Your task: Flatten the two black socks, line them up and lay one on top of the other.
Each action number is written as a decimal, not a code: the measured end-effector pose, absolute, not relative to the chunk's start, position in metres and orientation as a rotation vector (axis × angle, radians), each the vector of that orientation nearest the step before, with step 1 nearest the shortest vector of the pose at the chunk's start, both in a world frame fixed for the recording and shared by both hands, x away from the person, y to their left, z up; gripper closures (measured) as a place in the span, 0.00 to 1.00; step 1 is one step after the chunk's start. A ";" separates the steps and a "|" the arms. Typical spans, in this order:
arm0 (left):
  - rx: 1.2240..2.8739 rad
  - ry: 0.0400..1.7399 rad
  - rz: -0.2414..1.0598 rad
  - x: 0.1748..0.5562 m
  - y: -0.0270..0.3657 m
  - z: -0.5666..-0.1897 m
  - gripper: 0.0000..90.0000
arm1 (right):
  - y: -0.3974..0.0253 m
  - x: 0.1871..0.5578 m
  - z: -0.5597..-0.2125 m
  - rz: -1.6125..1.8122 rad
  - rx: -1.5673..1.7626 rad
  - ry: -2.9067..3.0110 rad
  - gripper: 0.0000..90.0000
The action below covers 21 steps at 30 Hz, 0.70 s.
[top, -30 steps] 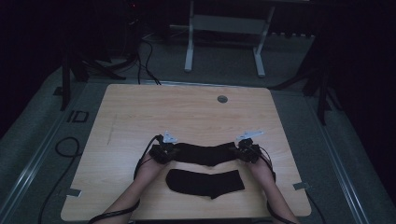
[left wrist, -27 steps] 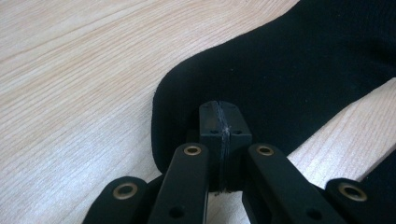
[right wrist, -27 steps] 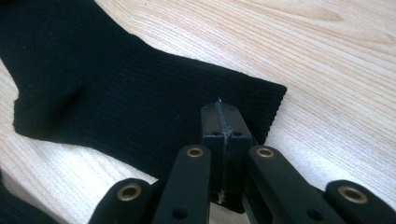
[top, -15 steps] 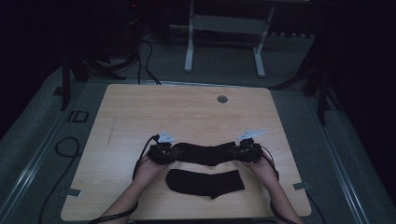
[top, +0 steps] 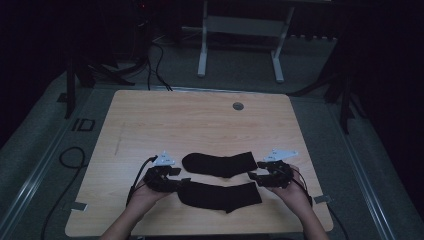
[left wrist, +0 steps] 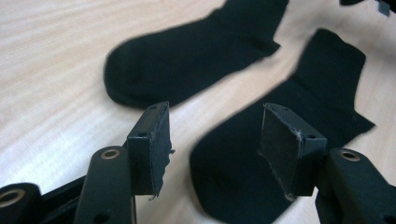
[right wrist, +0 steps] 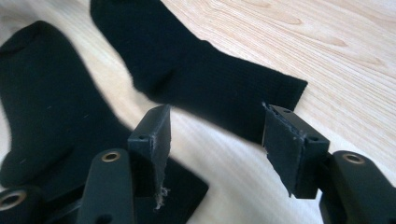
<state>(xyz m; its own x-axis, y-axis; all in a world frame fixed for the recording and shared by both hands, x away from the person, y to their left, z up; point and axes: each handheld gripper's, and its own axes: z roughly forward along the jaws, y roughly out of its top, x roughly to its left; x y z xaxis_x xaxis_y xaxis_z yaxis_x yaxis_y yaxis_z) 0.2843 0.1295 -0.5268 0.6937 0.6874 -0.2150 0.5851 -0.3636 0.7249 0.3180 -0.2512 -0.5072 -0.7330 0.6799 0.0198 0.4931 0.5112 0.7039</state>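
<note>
2 black fabric socks (top: 220,163) (top: 220,195), long axes parallel to wooden table's (top: 150,120) near edge; left gripper (top: 176,182) and right gripper (top: 255,176) gaping, empty.

Only one marking is showing clearly enough to read: the letters "ID" (top: 82,124), sitting in dark characters on the grey floor just beside the left edge of the bench (top: 150,115) in the high view. The small white patches on the plates atop the tongs are appearing too small and blurred to make out.
</note>
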 end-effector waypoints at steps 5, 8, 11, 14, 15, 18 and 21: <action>2.104 0.981 0.164 0.274 0.126 -0.535 0.49 | -0.258 0.296 -0.508 1.099 1.041 2.502 0.56; 2.110 0.995 0.159 0.271 0.124 -0.543 0.50 | -0.261 0.287 -0.517 1.091 1.066 2.511 0.58; 2.121 1.014 0.166 0.270 0.122 -0.549 0.52 | -0.265 0.283 -0.529 1.070 1.122 2.518 0.59; 2.134 1.033 0.164 0.270 0.121 -0.554 0.54 | -0.264 0.280 -0.540 1.034 1.146 2.531 0.60; 2.141 1.035 0.171 0.269 0.121 -0.556 0.57 | -0.263 0.279 -0.542 1.017 1.148 2.532 0.60; 2.165 1.046 0.173 0.269 0.120 -0.560 0.62 | -0.261 0.277 -0.546 0.990 1.147 2.532 0.62; 2.162 1.058 0.193 0.269 0.120 -0.561 0.64 | -0.257 0.276 -0.549 0.946 1.132 2.542 0.63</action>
